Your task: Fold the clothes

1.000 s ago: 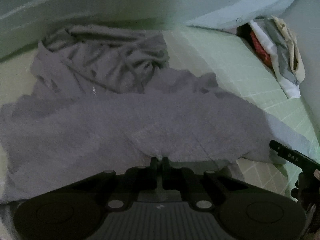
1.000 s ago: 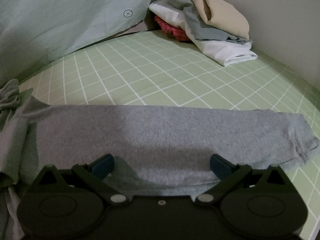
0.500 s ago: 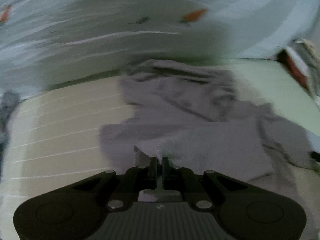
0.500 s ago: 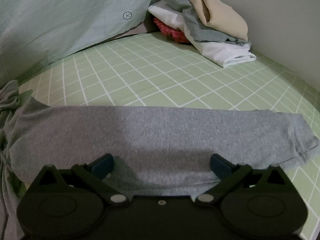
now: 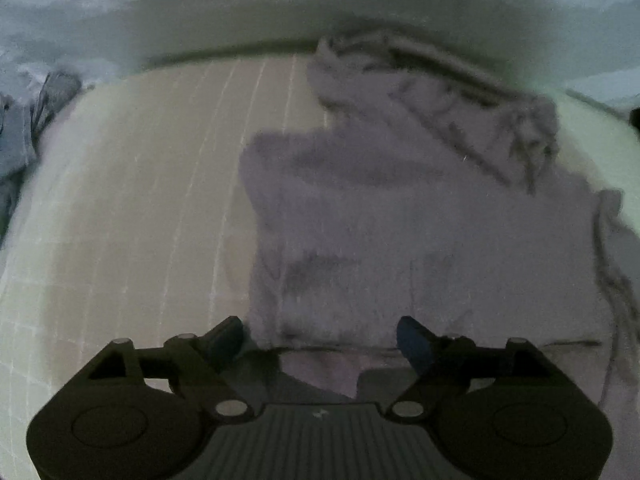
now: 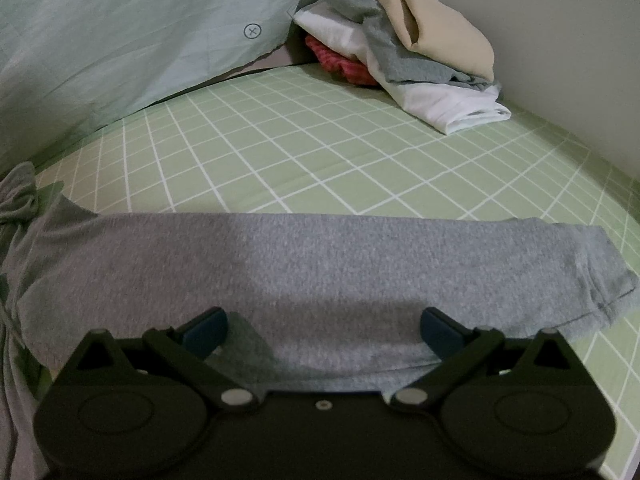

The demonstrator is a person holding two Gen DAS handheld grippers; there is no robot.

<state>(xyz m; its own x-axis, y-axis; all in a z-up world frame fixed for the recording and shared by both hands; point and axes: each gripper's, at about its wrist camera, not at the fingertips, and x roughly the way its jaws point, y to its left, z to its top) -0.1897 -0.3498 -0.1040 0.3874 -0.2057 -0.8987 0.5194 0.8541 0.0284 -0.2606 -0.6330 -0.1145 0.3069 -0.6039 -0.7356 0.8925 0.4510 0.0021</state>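
**Fold laid, jaws off the cloth**

The left gripper (image 5: 320,334) has just been opening; its jaws now stand spread above the near edge of the grey garment (image 5: 420,240), cloth under the gap but neither pad pressing it. The right gripper (image 6: 322,330) is spread too, hovering over the garment's folded band, gripping nothing. The garment lies on the green checked sheet (image 6: 320,152), its bunched part at one o'clock in the left view.

To do this step well, I judge: lift clear straight up so no pad snags the fold, then pinch the next edge at a corner, both layers together, and keep the band flat with the other gripper.

Count: one garment in work; two grippers; one pile (image 6: 400,40) at one o'clock in the right view, showing four or so pieces; one pale quilt (image 6: 120,40) at eleven
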